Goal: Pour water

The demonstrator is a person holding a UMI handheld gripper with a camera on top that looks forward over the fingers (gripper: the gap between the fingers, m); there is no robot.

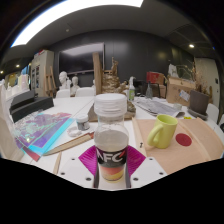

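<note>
A clear plastic bottle [111, 135] with a white cap and a black label reading "AFC" stands upright between the fingers of my gripper [111, 163]. Both pink pads [88, 160] press against its sides at label height, so the gripper is shut on it. A pale liquid shows in the bottle's lower part. A yellow-green mug [161, 131] stands on the table [205, 140] just to the right of the bottle, its handle turned toward the bottle. The mug's inside is hidden from this angle.
A small cup [83, 123] stands left of the bottle, beyond colourful printed sheets [42, 132]. A pink round thing [184, 140] lies right of the mug. White busts [66, 84], chairs and cluttered tables fill the room behind.
</note>
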